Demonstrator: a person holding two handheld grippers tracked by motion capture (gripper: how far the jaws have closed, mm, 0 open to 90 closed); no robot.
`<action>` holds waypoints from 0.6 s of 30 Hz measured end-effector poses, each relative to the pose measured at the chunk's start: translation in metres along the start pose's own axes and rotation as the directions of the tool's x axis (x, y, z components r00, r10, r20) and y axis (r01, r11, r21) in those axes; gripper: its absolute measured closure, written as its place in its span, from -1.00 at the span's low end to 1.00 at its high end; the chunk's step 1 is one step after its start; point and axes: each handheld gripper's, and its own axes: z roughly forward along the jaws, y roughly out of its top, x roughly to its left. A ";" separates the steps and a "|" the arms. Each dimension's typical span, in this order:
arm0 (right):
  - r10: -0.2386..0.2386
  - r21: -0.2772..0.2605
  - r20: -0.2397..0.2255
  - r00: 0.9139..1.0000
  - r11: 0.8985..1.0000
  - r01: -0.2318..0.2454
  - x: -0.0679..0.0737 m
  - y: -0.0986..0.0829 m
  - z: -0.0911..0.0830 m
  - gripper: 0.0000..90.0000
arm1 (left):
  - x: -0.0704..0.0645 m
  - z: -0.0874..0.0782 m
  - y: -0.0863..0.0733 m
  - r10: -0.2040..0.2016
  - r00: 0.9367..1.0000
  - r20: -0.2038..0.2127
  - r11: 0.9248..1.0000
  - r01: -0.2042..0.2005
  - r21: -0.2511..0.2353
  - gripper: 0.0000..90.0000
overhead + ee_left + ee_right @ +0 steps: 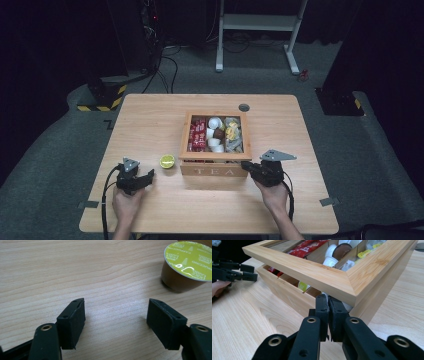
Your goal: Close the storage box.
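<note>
Lid (312,268) of tea box (215,170) centre frame part-raised, right gripper (328,312) clenched beneath its rim; left gripper (116,322) released beside green-foil coffee capsule (186,265) upper right, capsule not yet picked.

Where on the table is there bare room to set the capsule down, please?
Bare wood lies left of the tea box, beyond the capsule, and along the table's far edge. It is crowded between the left gripper, capsule and box front, where the right gripper sits.
</note>
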 end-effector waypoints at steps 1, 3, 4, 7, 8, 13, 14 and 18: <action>0.006 0.002 -0.003 1.000 1.000 -0.006 0.000 -0.001 0.000 0.92 | 0.000 0.000 0.000 0.000 1.000 0.000 1.000 0.000 0.000 -0.30; 0.007 0.004 -0.009 1.000 1.000 -0.007 0.001 -0.002 -0.001 0.92 | 0.000 0.000 0.000 0.000 1.000 0.000 1.000 0.000 0.000 -0.30; 0.007 0.003 -0.011 1.000 1.000 -0.007 0.001 -0.003 -0.001 0.92 | 0.000 0.000 0.000 0.000 1.000 0.000 1.000 0.000 0.000 -0.30; 0.012 0.006 -0.014 1.000 1.000 -0.012 0.001 -0.005 0.000 0.92 | 0.000 0.000 0.000 0.000 1.000 0.000 1.000 0.000 0.000 -0.30; 0.010 0.007 -0.015 1.000 1.000 -0.010 0.001 -0.006 0.000 0.92 | 0.000 0.000 0.000 0.000 1.000 0.000 1.000 0.000 0.000 -0.30; 0.013 0.016 -0.015 1.000 1.000 -0.013 0.000 -0.008 0.002 0.92 | 0.000 0.000 0.000 0.000 1.000 0.000 1.000 0.000 0.000 -0.30; 0.016 0.020 -0.015 1.000 1.000 -0.015 0.000 -0.009 0.002 0.92 | 0.000 0.000 0.000 0.000 1.000 0.000 1.000 0.000 0.000 -0.30; 0.019 0.027 -0.014 1.000 0.999 -0.018 0.000 -0.010 0.003 0.92 | 0.000 0.000 0.000 0.000 1.000 0.000 1.000 0.000 0.000 -0.30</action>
